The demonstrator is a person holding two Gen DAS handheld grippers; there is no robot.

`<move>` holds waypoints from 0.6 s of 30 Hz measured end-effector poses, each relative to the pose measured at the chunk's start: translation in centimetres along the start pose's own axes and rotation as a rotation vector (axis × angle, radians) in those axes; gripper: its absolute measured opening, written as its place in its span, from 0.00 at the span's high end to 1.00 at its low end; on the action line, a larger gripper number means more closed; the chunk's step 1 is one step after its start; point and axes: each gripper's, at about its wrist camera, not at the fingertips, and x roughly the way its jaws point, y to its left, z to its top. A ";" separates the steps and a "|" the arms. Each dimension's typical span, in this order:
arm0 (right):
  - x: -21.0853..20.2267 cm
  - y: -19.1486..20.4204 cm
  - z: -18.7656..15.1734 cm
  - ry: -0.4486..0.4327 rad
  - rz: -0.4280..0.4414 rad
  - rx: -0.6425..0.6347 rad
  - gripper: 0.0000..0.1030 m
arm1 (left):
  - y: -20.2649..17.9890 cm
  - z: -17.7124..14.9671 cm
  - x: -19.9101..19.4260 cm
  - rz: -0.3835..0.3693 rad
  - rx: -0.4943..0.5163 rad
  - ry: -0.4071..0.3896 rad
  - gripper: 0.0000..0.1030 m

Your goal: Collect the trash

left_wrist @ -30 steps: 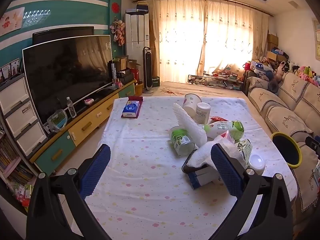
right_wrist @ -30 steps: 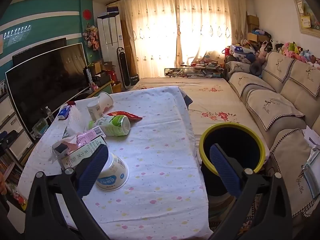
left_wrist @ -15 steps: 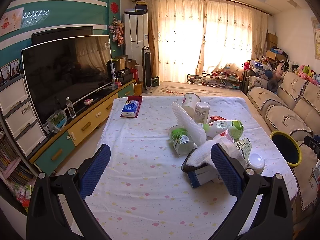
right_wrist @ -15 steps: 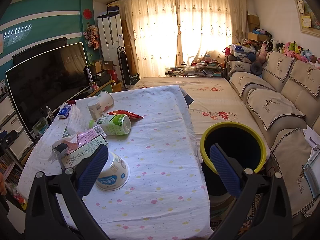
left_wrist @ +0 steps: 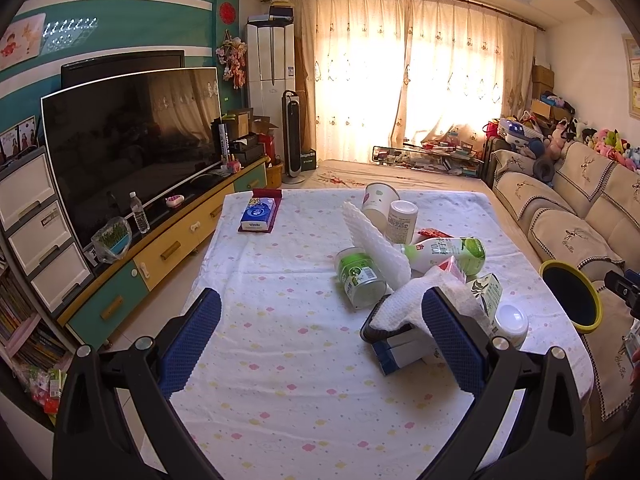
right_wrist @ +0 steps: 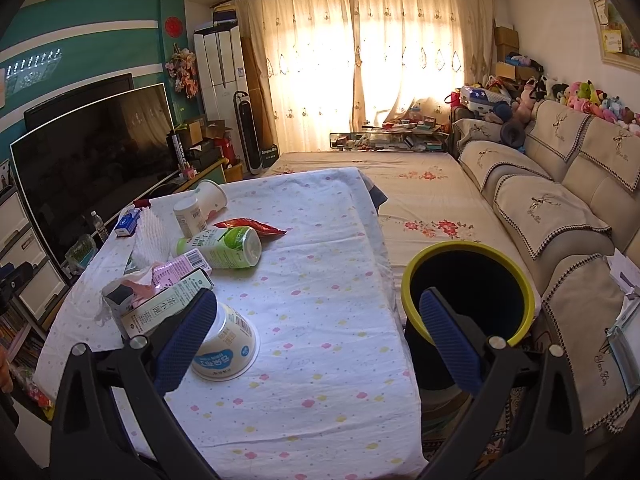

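Through the left wrist camera I see my left gripper spread wide and holding nothing, hanging above the surface with its dotted white cloth. The trash sits in a heap toward the right: a green-labelled can on its side, a white foam sleeve leaning over it, a milk bottle lying flat, a crumpled paper towel draped on a small carton, and two paper cups farther back. A tissue pack lies apart near the far left edge. The yellow-rimmed bin stands beyond the right edge. Through the right wrist camera my right gripper is likewise spread and empty, its left finger just in front of an upturned yogurt tub, its right finger before the yellow-rimmed bin, which stands on the floor just beside the surface. A tea carton and the milk bottle lie nearby to the left.
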 end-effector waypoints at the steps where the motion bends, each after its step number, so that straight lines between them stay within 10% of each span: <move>1: 0.0 0.0 0.0 0.000 0.000 0.000 0.06 | 0.0 0.0 0.0 0.000 -0.001 0.001 0.04; 18: 0.6 0.4 -0.6 0.007 0.000 -0.002 0.06 | -0.4 -0.1 0.3 -0.006 0.003 0.017 0.04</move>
